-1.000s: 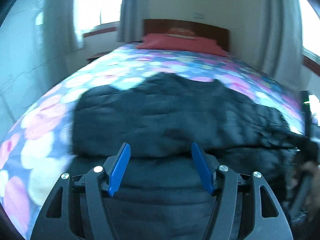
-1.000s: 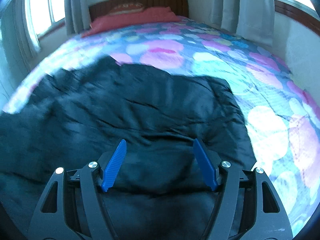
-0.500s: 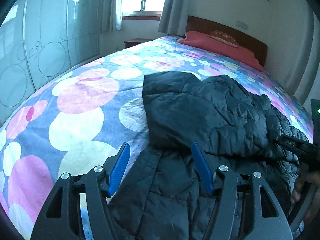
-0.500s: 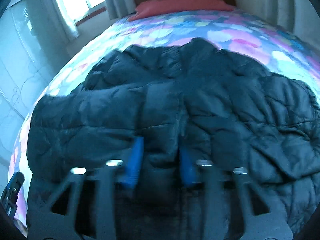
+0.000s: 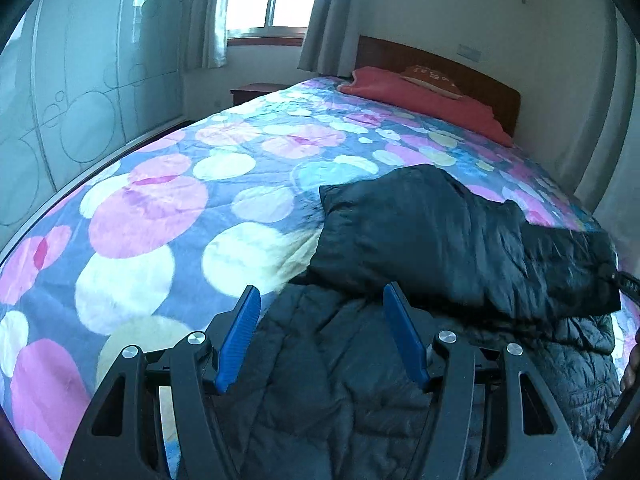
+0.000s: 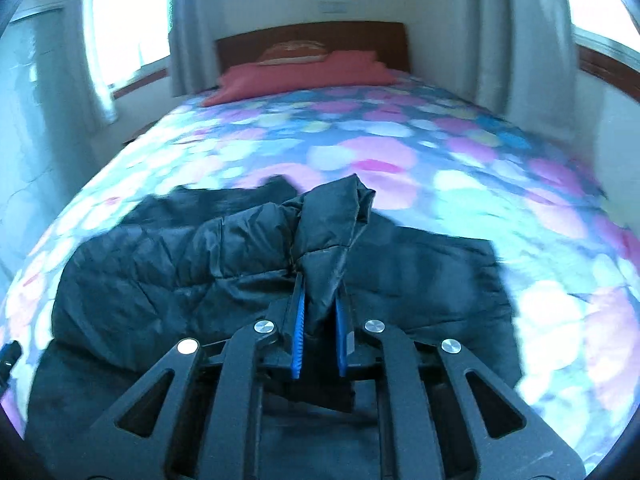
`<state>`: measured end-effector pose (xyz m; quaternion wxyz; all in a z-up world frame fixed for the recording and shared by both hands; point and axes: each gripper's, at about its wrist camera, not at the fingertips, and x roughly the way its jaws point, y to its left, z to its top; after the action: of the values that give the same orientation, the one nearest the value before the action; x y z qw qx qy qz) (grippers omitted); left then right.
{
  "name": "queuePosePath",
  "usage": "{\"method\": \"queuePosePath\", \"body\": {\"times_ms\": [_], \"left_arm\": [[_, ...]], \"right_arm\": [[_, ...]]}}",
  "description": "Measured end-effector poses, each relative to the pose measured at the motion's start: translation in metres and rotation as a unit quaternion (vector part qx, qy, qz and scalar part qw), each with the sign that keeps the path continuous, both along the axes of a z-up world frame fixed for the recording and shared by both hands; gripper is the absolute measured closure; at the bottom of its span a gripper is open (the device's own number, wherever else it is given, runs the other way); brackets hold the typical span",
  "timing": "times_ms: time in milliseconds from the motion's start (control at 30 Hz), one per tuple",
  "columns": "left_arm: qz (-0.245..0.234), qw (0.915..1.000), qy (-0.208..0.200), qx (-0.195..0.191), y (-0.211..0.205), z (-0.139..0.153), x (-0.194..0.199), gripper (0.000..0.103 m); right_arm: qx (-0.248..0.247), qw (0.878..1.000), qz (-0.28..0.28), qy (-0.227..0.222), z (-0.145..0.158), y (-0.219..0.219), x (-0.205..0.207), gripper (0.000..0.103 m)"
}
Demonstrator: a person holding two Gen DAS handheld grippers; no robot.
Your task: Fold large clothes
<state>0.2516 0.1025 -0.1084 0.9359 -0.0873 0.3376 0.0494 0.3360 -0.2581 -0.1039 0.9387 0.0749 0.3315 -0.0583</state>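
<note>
A large black quilted jacket lies on the bed, one part folded over the rest. My left gripper is open and empty, just above the jacket's near left part. In the right wrist view my right gripper is shut on a raised fold of the jacket and lifts it off the rest of the garment. The right gripper's edge shows at the far right of the left wrist view.
The bedspread has pink, white and blue circles and extends to the left and far side. Red pillows lie against a wooden headboard. A patterned glass wardrobe stands left of the bed. Curtains hang at the right.
My right gripper has shut on a fold of the jacket and lifted it. My left gripper stayed open and swung left, so more bedspread shows.
</note>
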Motion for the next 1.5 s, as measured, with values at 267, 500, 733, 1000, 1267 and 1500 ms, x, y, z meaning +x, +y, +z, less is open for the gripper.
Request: {"method": "queuePosePath", "body": {"times_ms": [267,500,733,1000,1267,1500], "left_arm": [[-0.036,0.9986,0.021,0.032,-0.025,-0.007,0.037,0.040],[-0.033,0.9981,0.030,0.043,-0.033,-0.010,0.086,0.040],[-0.026,0.9949,0.067,0.072,-0.043,-0.040,0.137,0.039],[-0.021,0.9919,0.094,0.083,-0.043,-0.051,0.142,0.036],[-0.052,0.9984,0.003,0.022,-0.071,0.004,0.122,0.036],[-0.088,0.9913,0.086,0.048,-0.114,-0.057,0.163,0.033]], "right_arm": [[0.031,0.996,-0.011,0.086,-0.058,-0.050,0.019,0.083],[0.030,0.998,-0.048,0.021,-0.021,-0.044,0.006,0.073],[0.028,0.999,0.013,0.043,-0.041,-0.018,0.049,0.073],[0.030,0.996,0.016,0.081,-0.067,-0.015,0.065,0.073],[0.018,0.998,0.058,0.024,-0.028,0.028,0.064,0.063],[-0.015,0.994,0.077,0.077,-0.071,0.061,0.097,0.062]]}}
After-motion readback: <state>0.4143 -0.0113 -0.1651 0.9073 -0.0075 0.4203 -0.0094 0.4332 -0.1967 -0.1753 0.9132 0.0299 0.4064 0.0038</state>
